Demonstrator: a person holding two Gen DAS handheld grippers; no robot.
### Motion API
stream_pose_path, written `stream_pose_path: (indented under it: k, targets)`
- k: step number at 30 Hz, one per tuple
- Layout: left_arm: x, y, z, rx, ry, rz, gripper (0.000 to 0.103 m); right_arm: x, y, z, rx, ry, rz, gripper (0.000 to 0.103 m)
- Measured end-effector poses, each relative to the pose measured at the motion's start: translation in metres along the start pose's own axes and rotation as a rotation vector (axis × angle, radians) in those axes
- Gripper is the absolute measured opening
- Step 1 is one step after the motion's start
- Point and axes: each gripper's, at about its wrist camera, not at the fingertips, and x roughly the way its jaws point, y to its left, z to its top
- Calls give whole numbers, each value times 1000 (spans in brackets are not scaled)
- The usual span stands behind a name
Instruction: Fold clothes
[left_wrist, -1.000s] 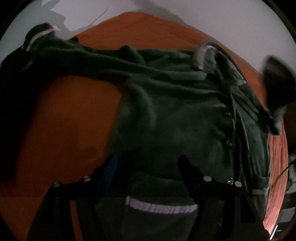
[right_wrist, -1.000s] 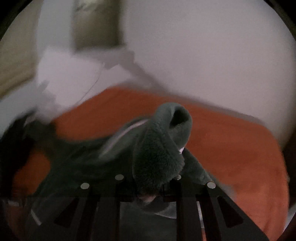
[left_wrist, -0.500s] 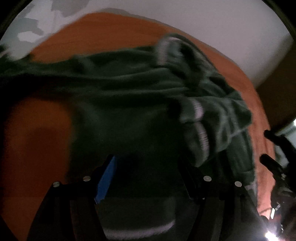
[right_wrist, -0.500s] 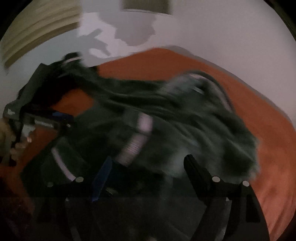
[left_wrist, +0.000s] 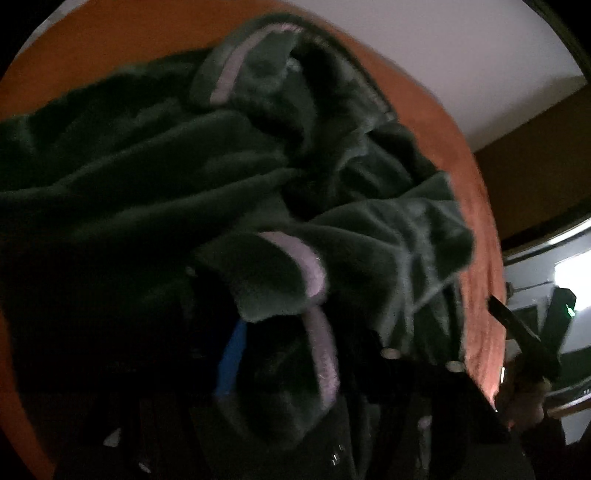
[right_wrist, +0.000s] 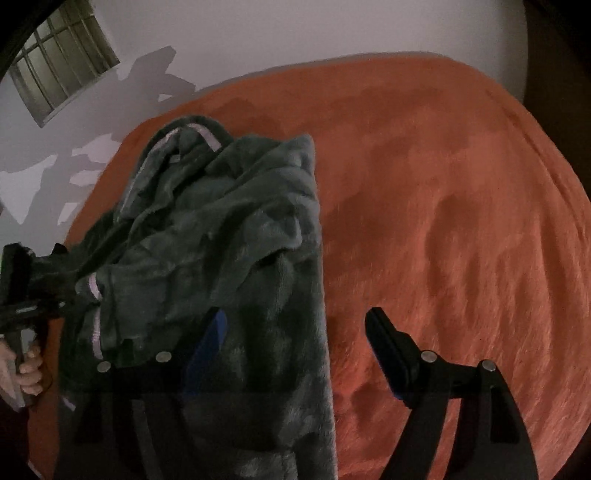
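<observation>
A dark green fleece garment (left_wrist: 147, 184) with pale striped cuffs lies bunched on an orange blanket (left_wrist: 110, 48). My left gripper (left_wrist: 299, 354) hangs low over it, jaws closing, and a striped cuff (left_wrist: 317, 273) fills the gap and touches the pads. In the right wrist view the garment (right_wrist: 221, 240) covers the blanket's left part. My right gripper (right_wrist: 295, 332) is open just above it: its blue-padded finger is over the fleece, its other finger over bare blanket (right_wrist: 443, 221). The garment's right edge runs between them, untouched.
A pale wall (right_wrist: 295, 29) with a barred window (right_wrist: 62, 62) stands behind the bed. A hand (right_wrist: 29, 369) holds the left gripper (right_wrist: 33, 295) at the garment's left side. Dark furniture and a bright light (left_wrist: 569, 273) lie past the bed's right edge.
My right gripper let go of the sleeve it held up, opened and dropped to the garment's right edge. My left gripper moved right across the garment and its jaws narrowed around a striped cuff.
</observation>
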Motion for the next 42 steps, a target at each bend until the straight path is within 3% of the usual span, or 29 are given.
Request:
stream_pose_path:
  k: [1, 4, 7, 9, 11, 14, 15, 17, 18, 20, 24, 26, 29, 32, 33, 34, 35, 37, 39, 40, 42]
  targets:
    - [5, 3, 1, -21, 4, 10, 7, 0, 3, -1, -10, 4, -2, 78]
    - [-3, 9, -6, -77, -40, -11, 6, -7, 13, -3, -41, -7, -5, 78]
    - [-40, 3, -32, -92, -109, -62, 6, -22, 18, -5, -47, -29, 8, 78]
    - [-69, -8, -61, -87, -140, -135, 6, -33, 18, -6, -44, -46, 15, 78]
    - [-85, -24, -92, -46, -143, -183, 6, -37, 15, -7, -41, -59, 12, 78]
    - [-83, -57, -143, 64, -66, -250, 6, -42, 9, -7, -35, -74, 5, 78]
    - [-78, -62, -153, 87, -44, -236, 8, -39, 6, -7, -31, -72, -3, 78]
    - [-71, -68, -167, 121, -30, -172, 27, -34, -1, -6, -12, -62, -16, 78]
    - [-69, -68, -171, 133, -36, -124, 44, -32, -4, -5, 4, -54, -17, 78]
    - [-65, -67, -179, 155, -49, -32, 50, -27, -10, -4, 41, -42, 1, 78]
    - [-85, -44, -147, 50, -106, -92, 62, -24, -6, 0, 24, -41, 41, 78]
    - [-82, -29, -124, -7, -102, -140, 67, -22, 9, 4, -87, -57, 22, 78]
    - [-59, -20, -92, -74, -37, -180, 67, -14, 33, 10, -315, -113, -110, 78]
    - [-30, -17, -65, -127, 44, -186, 61, -6, 39, 30, -364, -119, -124, 72]
    - [-18, -18, -59, -147, 62, -170, 40, -3, 39, 37, -359, -115, -113, 66]
    - [-12, -17, -55, -166, 70, -159, 10, 3, 36, 46, -331, -97, -96, 65]
    - [-8, -16, -53, -187, 71, -154, 5, 12, 32, 56, -294, -67, -79, 65]
    - [-16, -15, -52, -216, 2, -131, 5, 40, 22, 72, -220, 23, -50, 54]
    - [-40, -16, -50, -213, -82, -120, 5, 67, 10, 80, -152, 114, -37, 17]
    - [-51, -16, -48, -216, -107, -129, 5, 73, 2, 81, -110, 130, -33, 11]
    - [-74, -12, -40, -217, -155, -156, 5, 63, -12, 83, -24, 81, -11, 9]
